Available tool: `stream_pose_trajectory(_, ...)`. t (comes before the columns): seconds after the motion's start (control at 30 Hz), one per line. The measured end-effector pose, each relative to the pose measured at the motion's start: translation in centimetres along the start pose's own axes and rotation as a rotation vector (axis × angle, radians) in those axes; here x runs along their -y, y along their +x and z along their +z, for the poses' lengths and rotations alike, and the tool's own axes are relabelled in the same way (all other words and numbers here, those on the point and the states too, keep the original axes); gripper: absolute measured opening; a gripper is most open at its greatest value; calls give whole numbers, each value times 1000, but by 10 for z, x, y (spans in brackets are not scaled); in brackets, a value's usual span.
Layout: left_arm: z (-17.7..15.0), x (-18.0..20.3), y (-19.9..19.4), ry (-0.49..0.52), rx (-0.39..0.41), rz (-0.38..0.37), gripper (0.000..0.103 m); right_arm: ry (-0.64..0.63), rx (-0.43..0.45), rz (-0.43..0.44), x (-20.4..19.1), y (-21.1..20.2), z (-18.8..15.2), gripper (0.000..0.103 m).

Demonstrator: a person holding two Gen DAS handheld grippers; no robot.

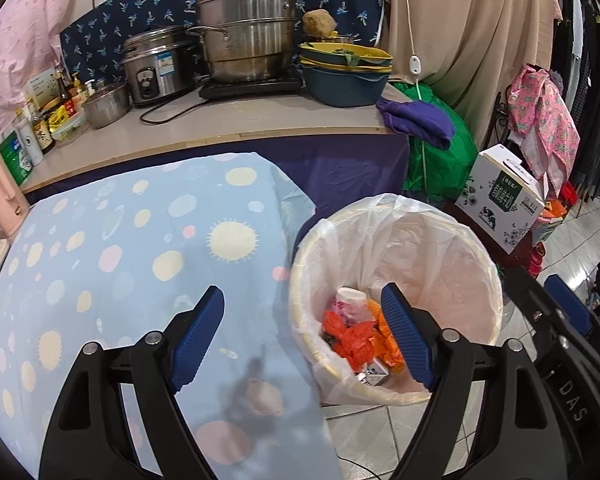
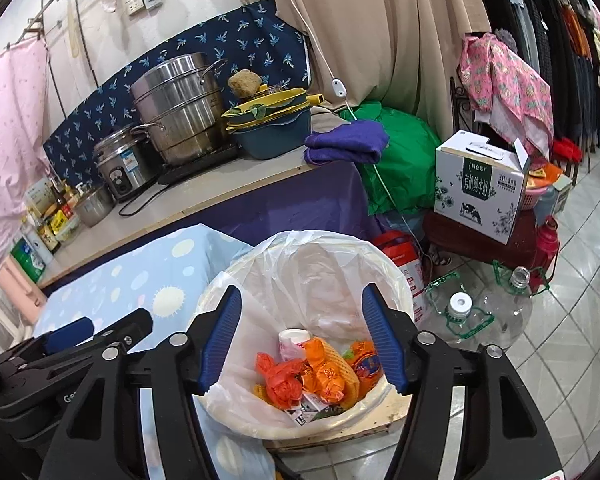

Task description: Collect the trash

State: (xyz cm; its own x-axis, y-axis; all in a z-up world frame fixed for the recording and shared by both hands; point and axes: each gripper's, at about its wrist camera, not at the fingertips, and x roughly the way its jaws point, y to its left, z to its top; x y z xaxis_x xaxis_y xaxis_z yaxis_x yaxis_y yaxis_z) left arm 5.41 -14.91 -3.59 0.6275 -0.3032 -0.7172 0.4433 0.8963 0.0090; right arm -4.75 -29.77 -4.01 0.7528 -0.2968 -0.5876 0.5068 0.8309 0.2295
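The left hand-held gripper (image 1: 302, 336) is hovering with its blue fingers apart and nothing between them, straddling the edge of the dotted blue cloth (image 1: 140, 248) and the rim of the trash bin (image 1: 494, 276). The right hand-held gripper (image 2: 302, 336) is also standing apart and empty, directly above the bin (image 2: 400, 280), whose white liner is holding the trash (image 2: 320, 372): orange wrappers, a small white cup and a printed carton too small to read. A milk box (image 2: 480, 188) to the right of the bin is showing "有机纯牛奶" with a cow picture. "DAS" is showing on the right gripper's black body at the right edge of the left wrist view. The rice cooker (image 1: 156, 70) on the bench (image 1: 220, 124) is wearing a blue label, unreadable. Tiled floor (image 2: 560, 320) is lying open to the right, past two clear bottles (image 2: 460, 308).
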Motion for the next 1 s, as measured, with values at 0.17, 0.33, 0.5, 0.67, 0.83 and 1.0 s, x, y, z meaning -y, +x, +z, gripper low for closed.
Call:
stream_pose_trajectory(0.17, -8, -12, -9, -7, -3, 26, 78, -49, -23, -23, -12, -5, -1, 66)
stream_pose_trajectory(0.33, -13, -22, -18, -13, 7, 59, 88, -95, -42, -41, -22, -10, -5, 66)
stream_pose_trajectory(0.5, -19, -28, -23, -11, -2, 82, 88, -121, -68, -38, -30, -13, -8, 69)
stream_pose_trajectory(0.67, -25, -36, -25, -23, -21, 97, 92, -143, -83, -43, -35, -16, -14, 76)
stream_pose_trajectory(0.83, -31, -40, -25, -24, -37, 107, 94, -162, -88, -49, -40, -19, -17, 84)
stream_pose_trajectory(1.0, -35, -43, -25, -30, -54, 115, 94, -191, -102, -45, -46, -20, -21, 85)
